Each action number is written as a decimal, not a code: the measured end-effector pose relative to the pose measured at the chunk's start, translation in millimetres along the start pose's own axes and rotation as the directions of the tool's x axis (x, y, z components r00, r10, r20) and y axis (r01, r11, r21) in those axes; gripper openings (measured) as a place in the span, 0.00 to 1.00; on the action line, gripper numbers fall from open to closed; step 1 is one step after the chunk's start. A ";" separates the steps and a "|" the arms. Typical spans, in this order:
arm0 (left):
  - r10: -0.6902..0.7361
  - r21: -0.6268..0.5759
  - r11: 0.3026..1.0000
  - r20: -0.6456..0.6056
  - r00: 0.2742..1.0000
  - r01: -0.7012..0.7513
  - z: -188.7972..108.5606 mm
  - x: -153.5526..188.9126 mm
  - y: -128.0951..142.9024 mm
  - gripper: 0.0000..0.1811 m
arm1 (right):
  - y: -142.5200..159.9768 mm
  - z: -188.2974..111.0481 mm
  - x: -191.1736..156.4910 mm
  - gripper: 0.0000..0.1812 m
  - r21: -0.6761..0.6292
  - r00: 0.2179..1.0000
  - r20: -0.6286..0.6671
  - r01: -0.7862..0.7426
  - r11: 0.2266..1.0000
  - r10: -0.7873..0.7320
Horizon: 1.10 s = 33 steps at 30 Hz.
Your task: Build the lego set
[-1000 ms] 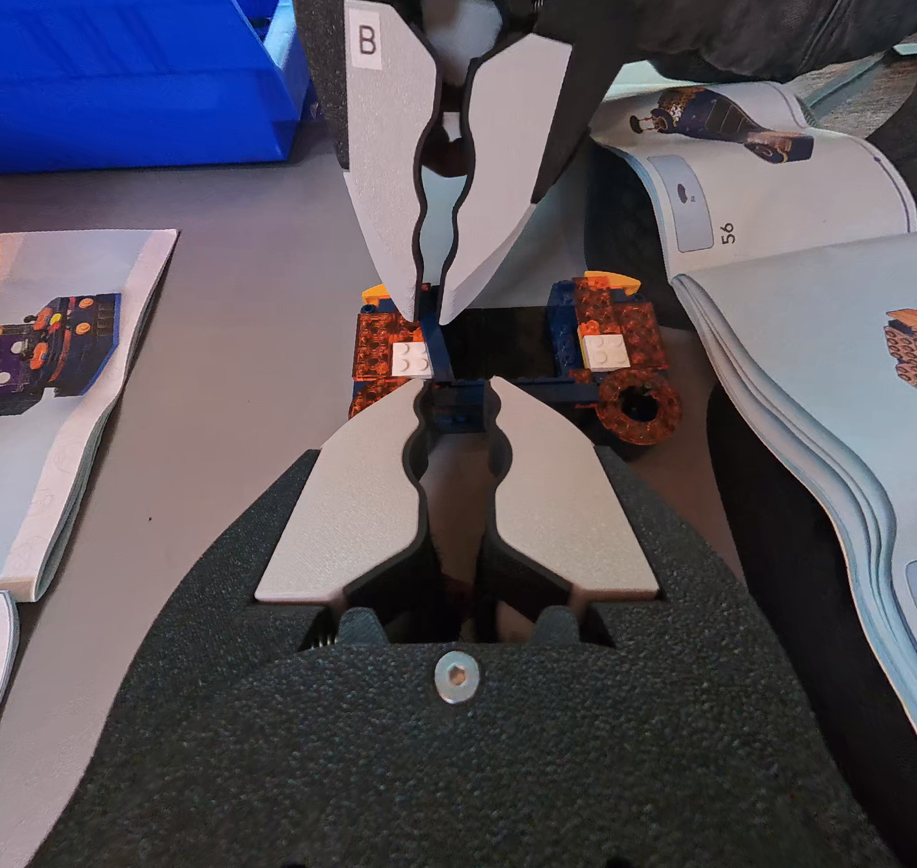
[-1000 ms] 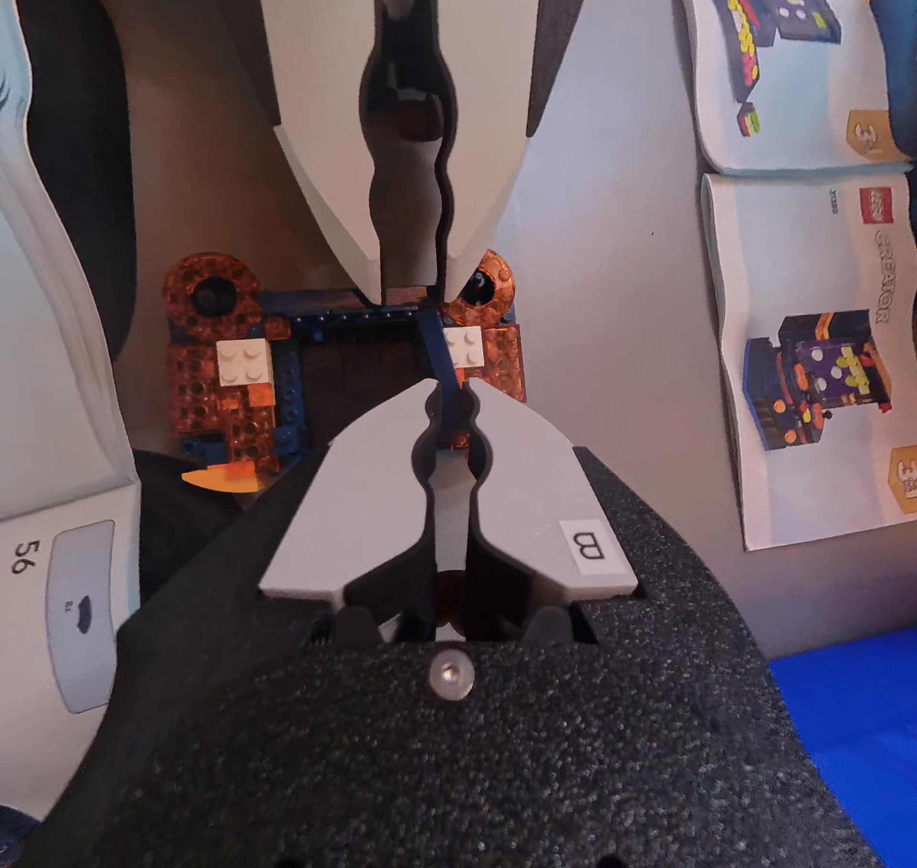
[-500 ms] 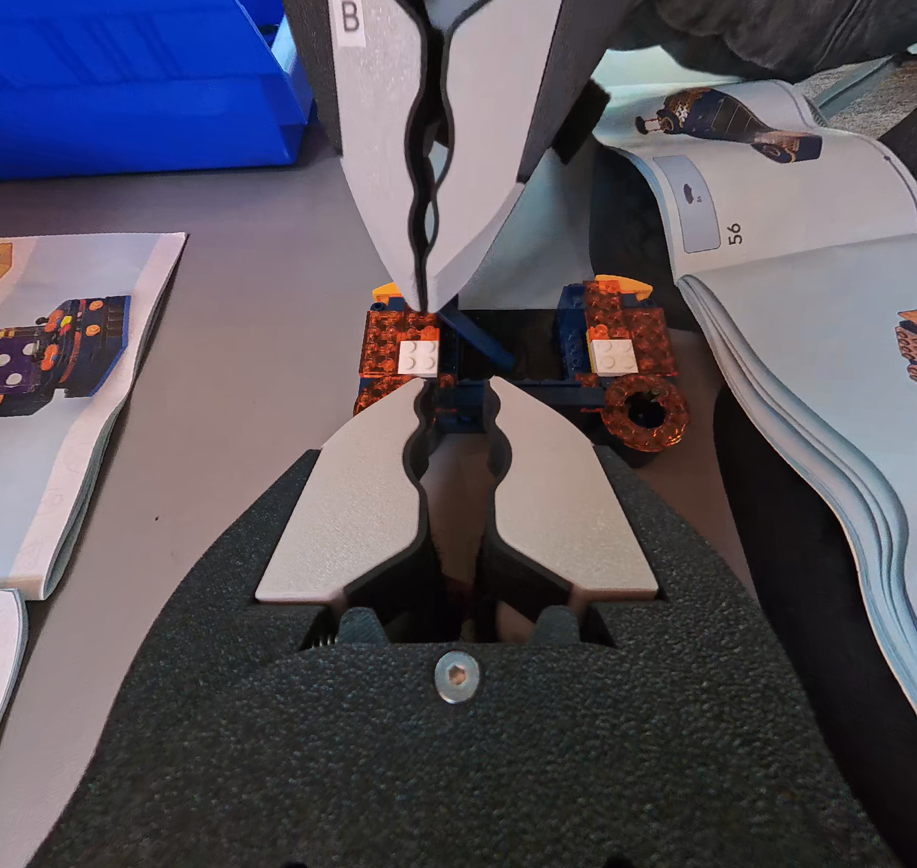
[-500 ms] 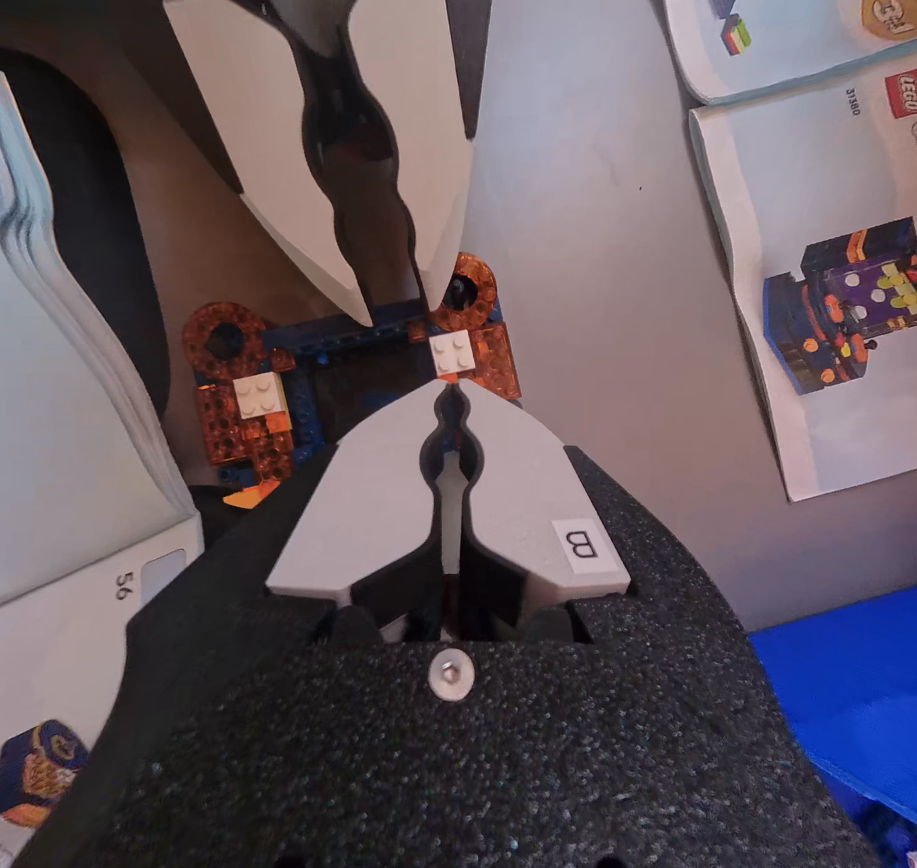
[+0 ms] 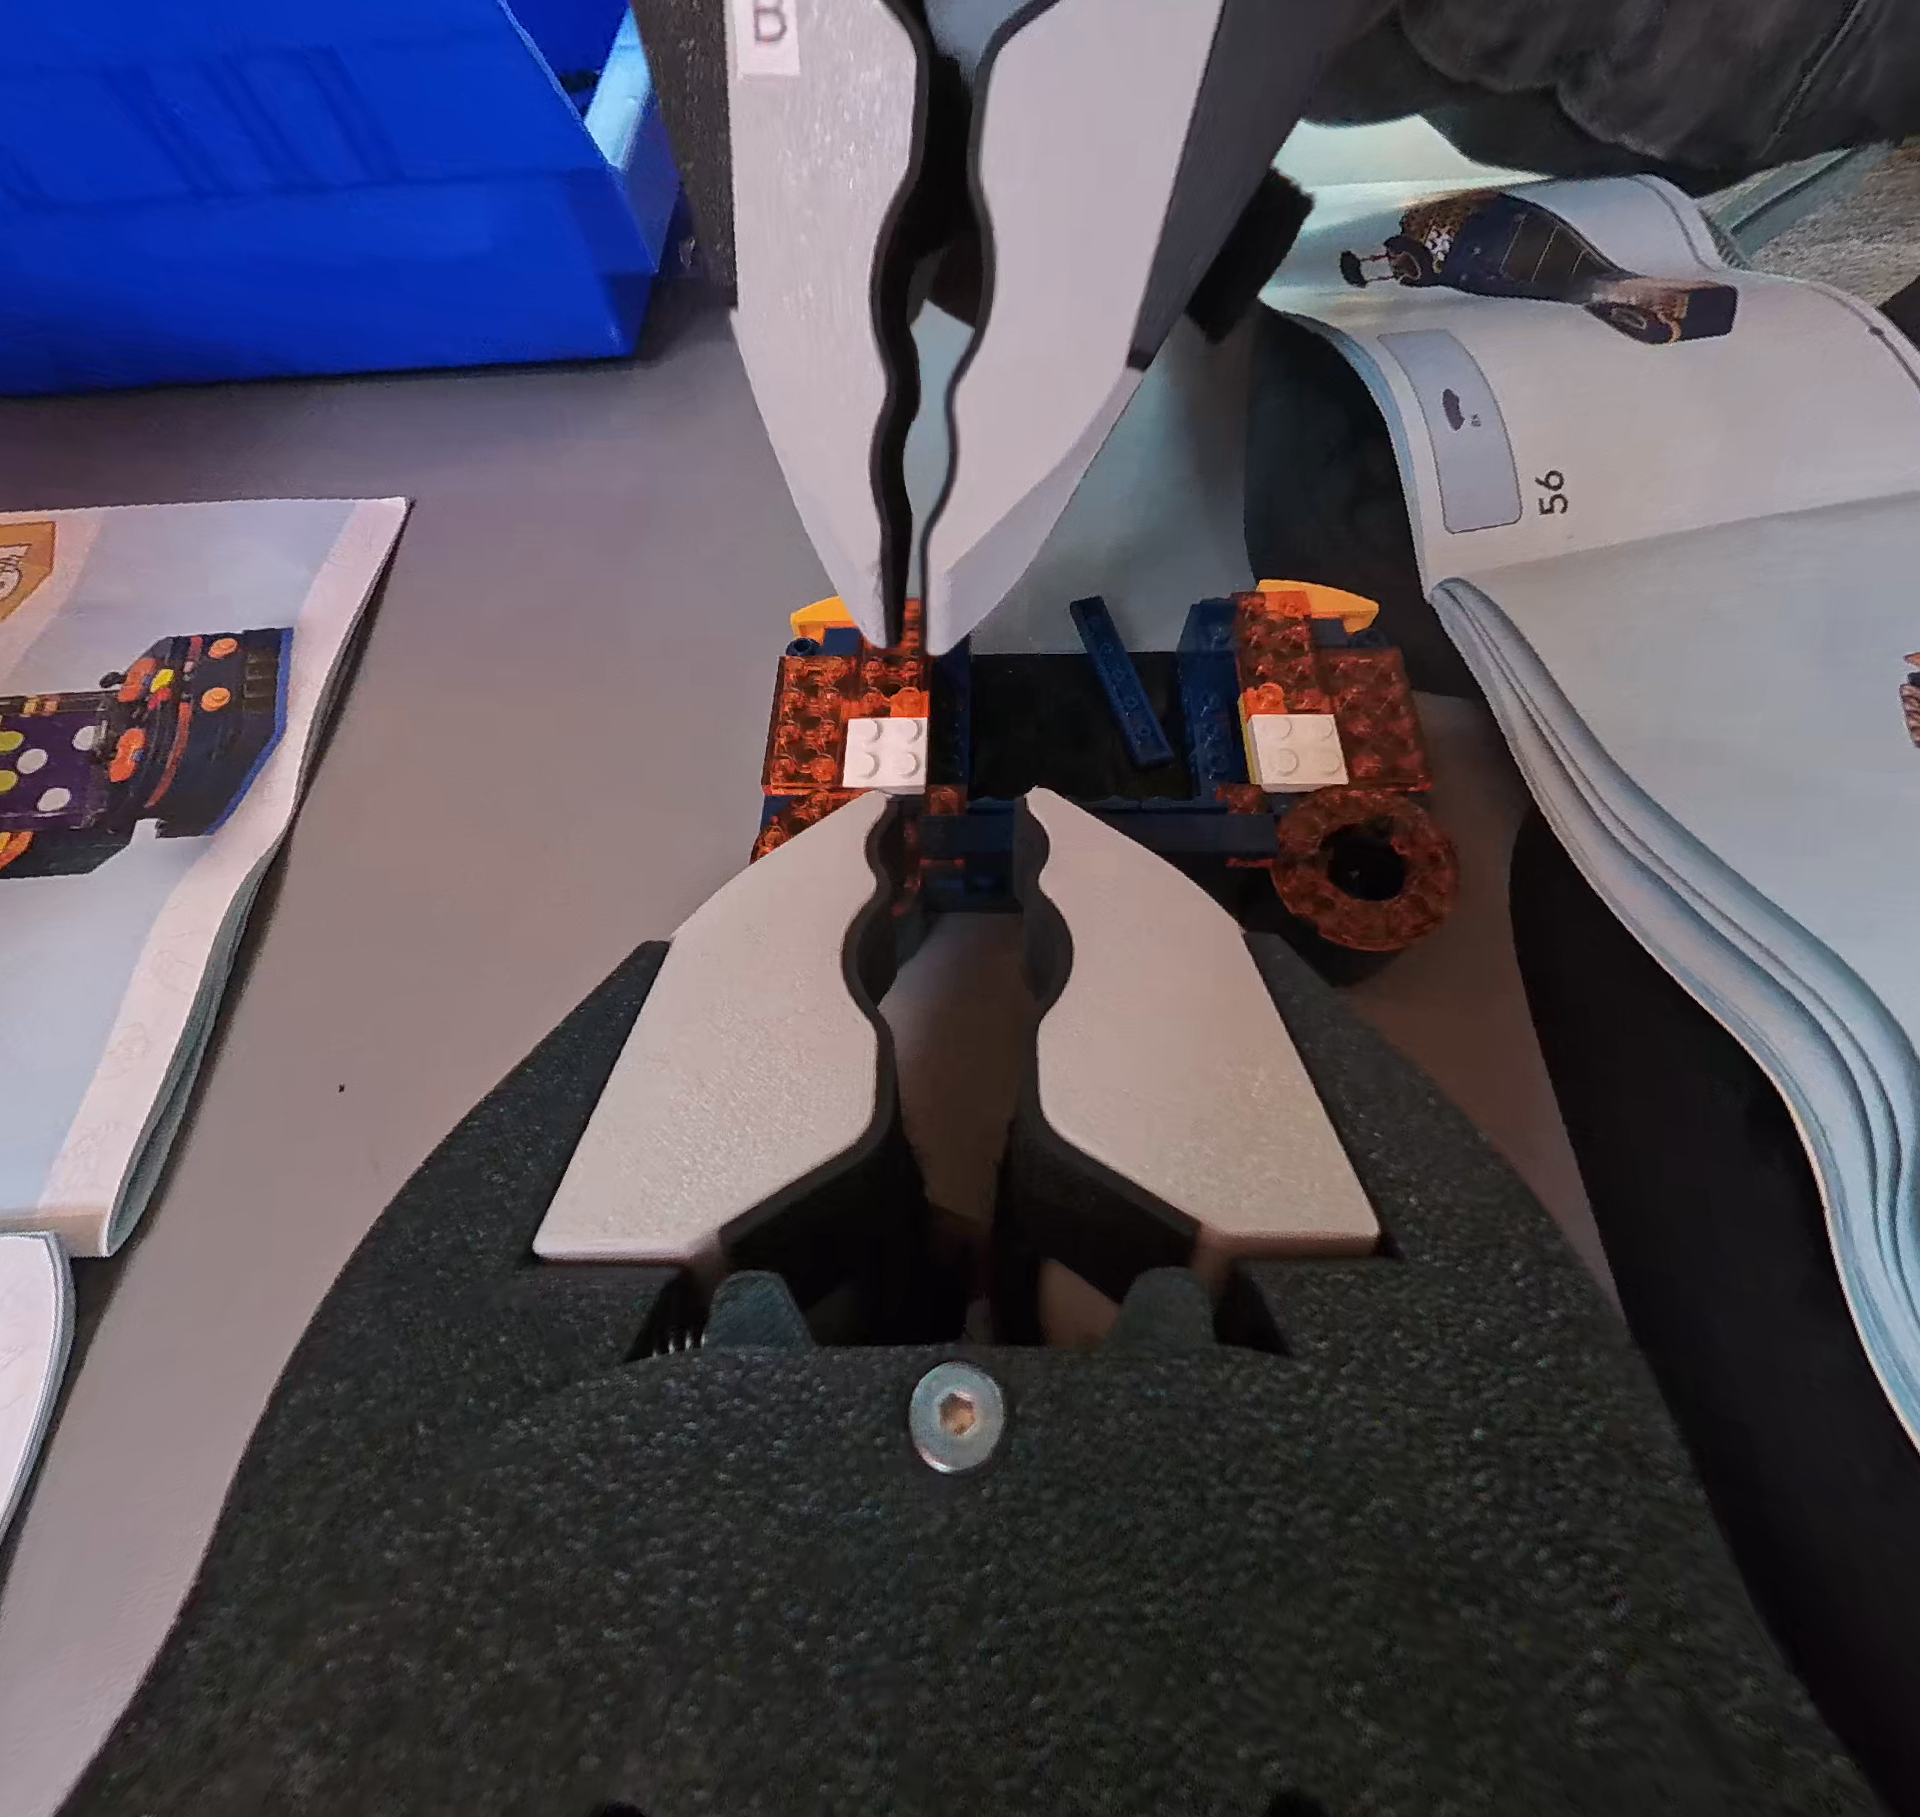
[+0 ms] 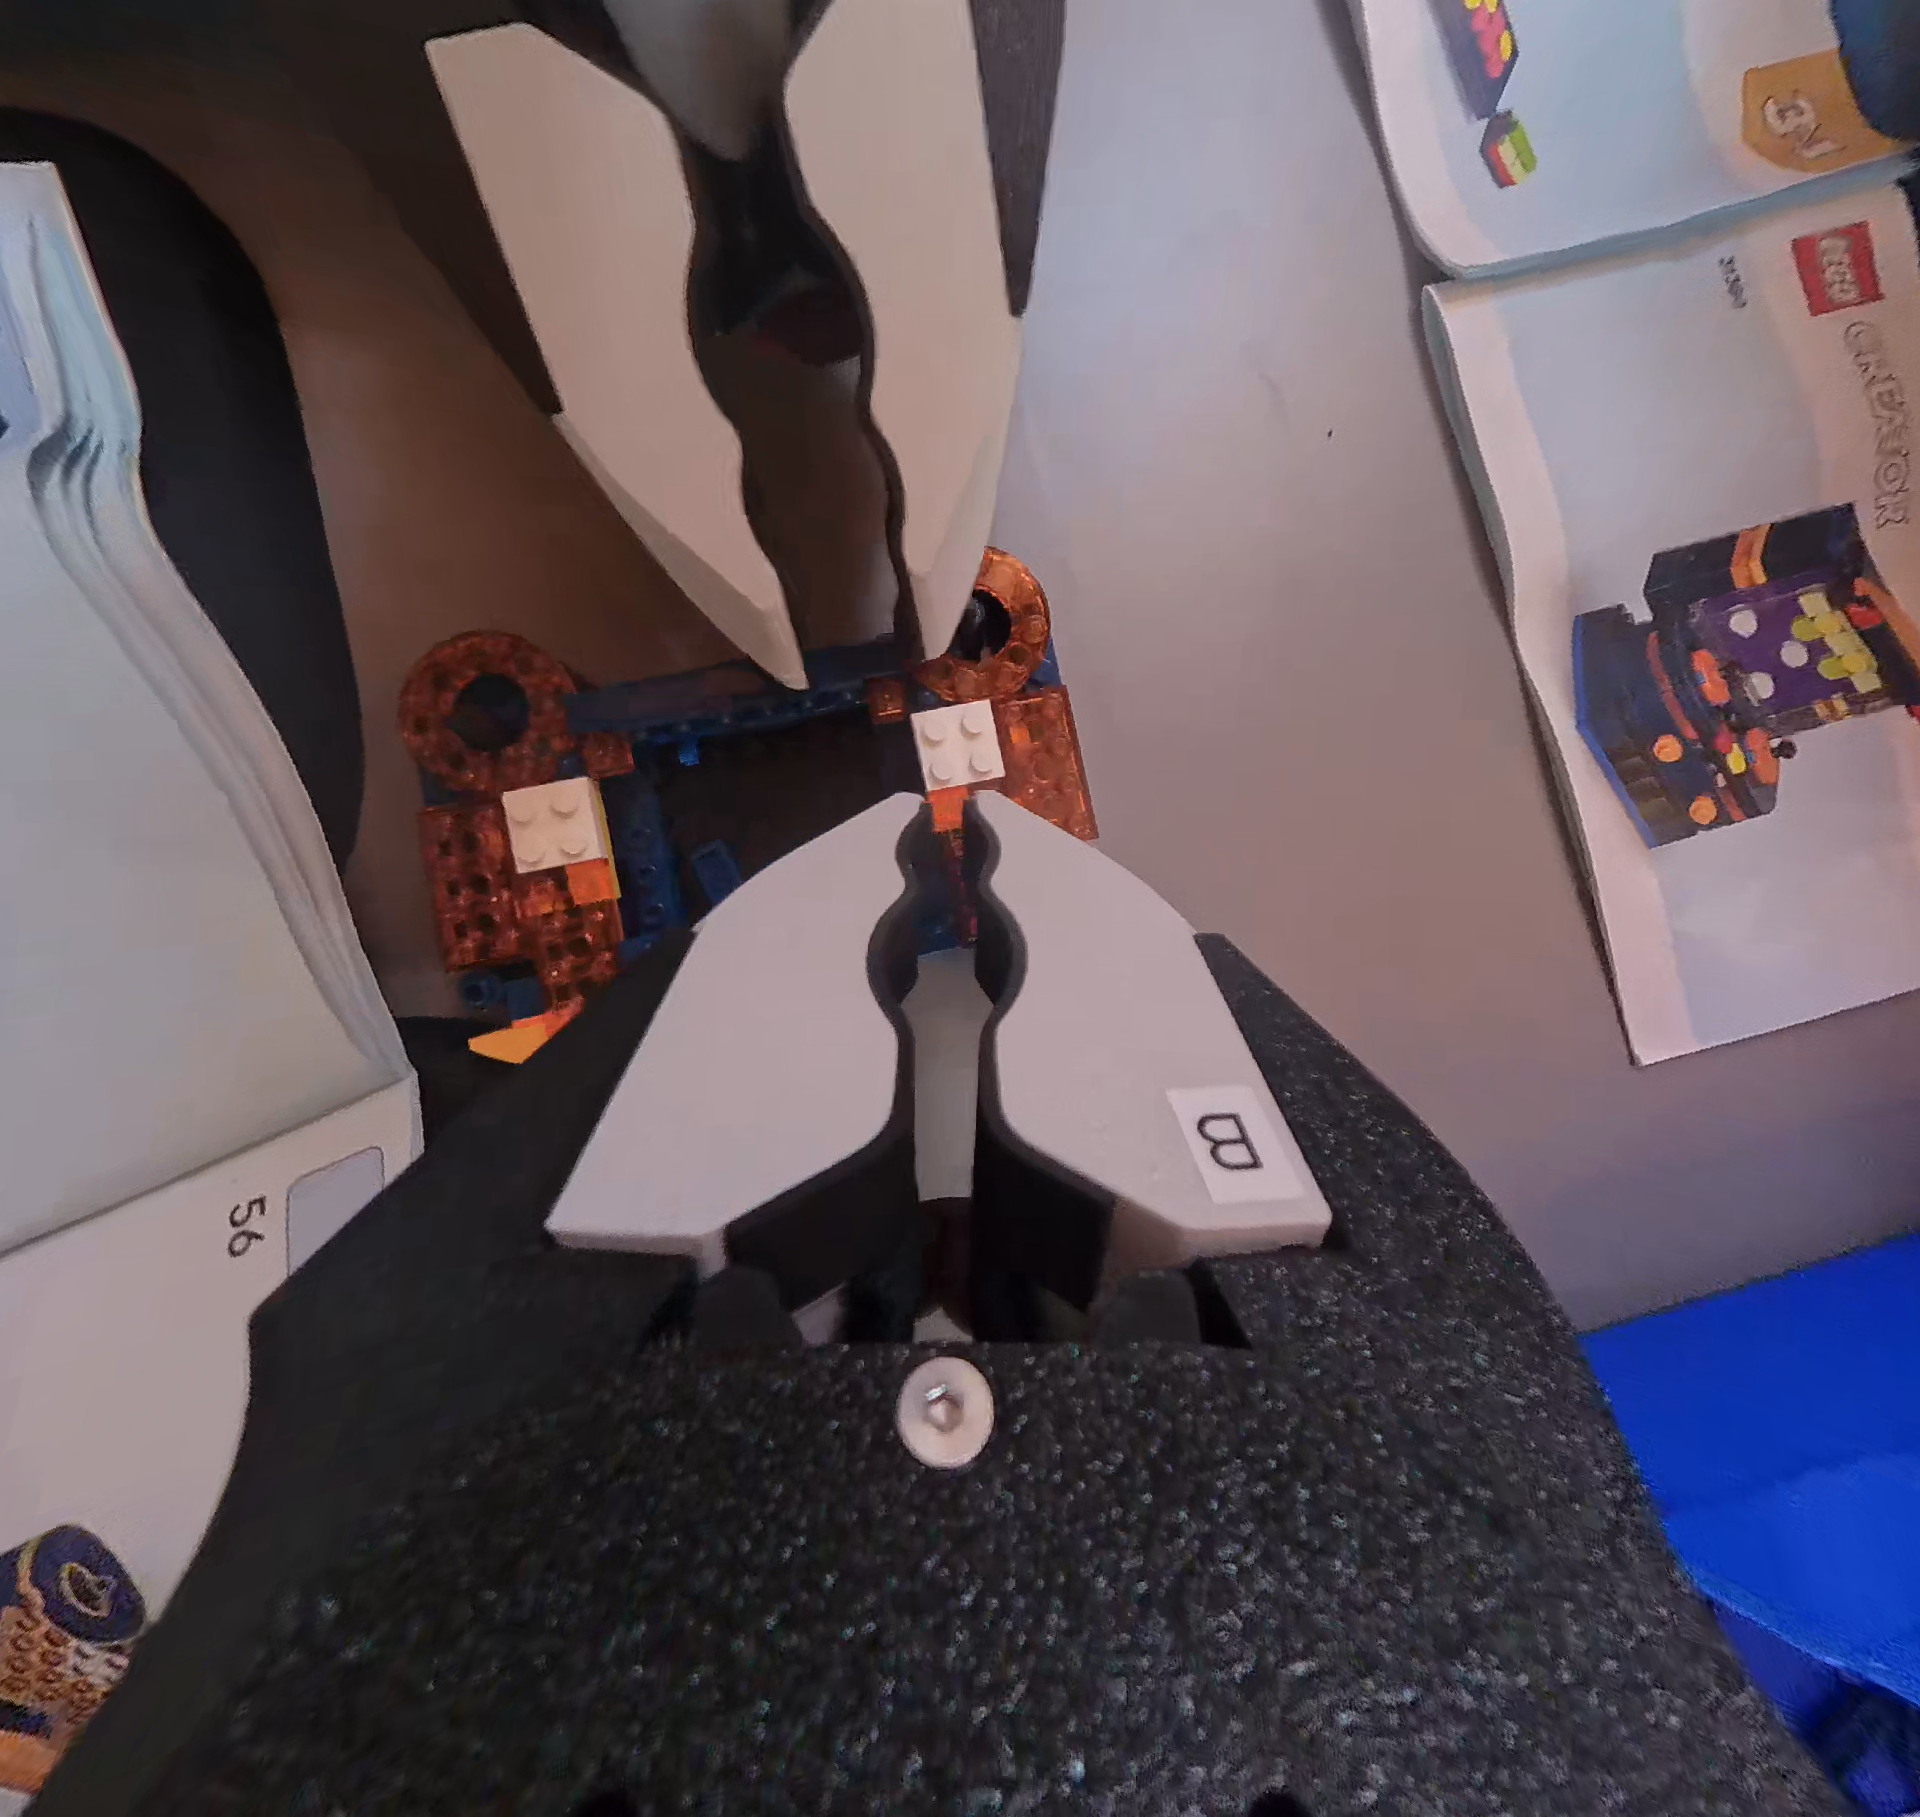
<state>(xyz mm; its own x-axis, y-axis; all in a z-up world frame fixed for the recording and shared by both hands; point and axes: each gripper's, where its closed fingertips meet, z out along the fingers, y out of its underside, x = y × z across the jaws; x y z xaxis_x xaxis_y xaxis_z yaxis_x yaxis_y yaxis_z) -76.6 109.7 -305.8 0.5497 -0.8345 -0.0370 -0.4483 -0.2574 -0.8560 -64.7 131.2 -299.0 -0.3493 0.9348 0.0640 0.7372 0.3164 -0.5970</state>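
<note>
A flat lego model (image 5: pixel 1320 697) of clear orange, dark blue and white pieces lies on the grey table; it also shows in the right wrist view (image 6: pixel 520 894). My left gripper (image 5: pixel 956 811) is shut on the model's near dark blue edge. My right gripper (image 6: pixel 948 806) comes from the far side, its tips a sliver apart on the orange block beside a white plate (image 5: pixel 885 751). It holds nothing that I can see. A loose dark blue bar (image 5: pixel 1122 687) lies tilted across the model's black middle.
An open instruction booklet (image 5: pixel 1662 624) lies right of the model, close to it. Closed booklets (image 5: pixel 156 780) lie to the left. A blue bin (image 5: pixel 312 157) stands at the far left. A dark sleeve (image 5: pixel 1610 1) reaches in behind the right gripper.
My right gripper held the dark blue bar over the model; the bar now lies loose on the black middle. The gripper has shifted onto the orange block. My left gripper has kept its hold.
</note>
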 end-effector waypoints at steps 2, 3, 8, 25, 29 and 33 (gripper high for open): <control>0.006 0.000 1.000 0.017 1.000 -0.006 -0.6 -2.1 -0.2 0.10 | -2.7 -3.6 -3.1 0.05 0.057 0.999 0.008 0.052 0.997 -0.053; 0.009 0.004 1.000 0.027 1.000 -0.009 -1.5 -3.3 -0.9 0.11 | -4.7 -5.2 -5.5 0.06 0.094 0.997 0.016 0.074 0.993 -0.076; -0.035 0.127 0.992 0.100 0.994 0.022 -19.7 -7.6 -22.8 0.13 | -13.3 -8.1 -10.5 0.11 0.251 0.994 0.077 0.061 0.966 -0.083; -0.189 0.396 0.916 0.264 0.946 0.072 -46.8 -20.7 -35.4 0.48 | -8.6 -19.3 -3.0 0.45 0.301 0.999 0.052 -0.022 0.953 0.007; -0.235 0.496 0.865 0.268 0.934 0.076 -58.7 -26.6 -44.2 0.42 | -3.1 -23.7 2.3 0.06 0.306 0.999 0.026 0.022 0.952 -0.031; -0.202 0.387 0.919 0.287 0.937 0.080 -61.5 -25.7 -32.8 0.00 | 3.5 -26.1 -2.6 0.00 0.282 0.995 0.021 0.090 0.955 -0.100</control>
<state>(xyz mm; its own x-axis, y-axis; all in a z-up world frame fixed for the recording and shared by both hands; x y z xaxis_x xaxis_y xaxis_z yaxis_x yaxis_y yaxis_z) -119.3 109.7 -245.1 0.8074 -0.5900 -0.0096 -0.0953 -0.1143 -0.9889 -46.1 134.1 -280.4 -0.4335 0.8948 0.1066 0.5094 0.3409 -0.7902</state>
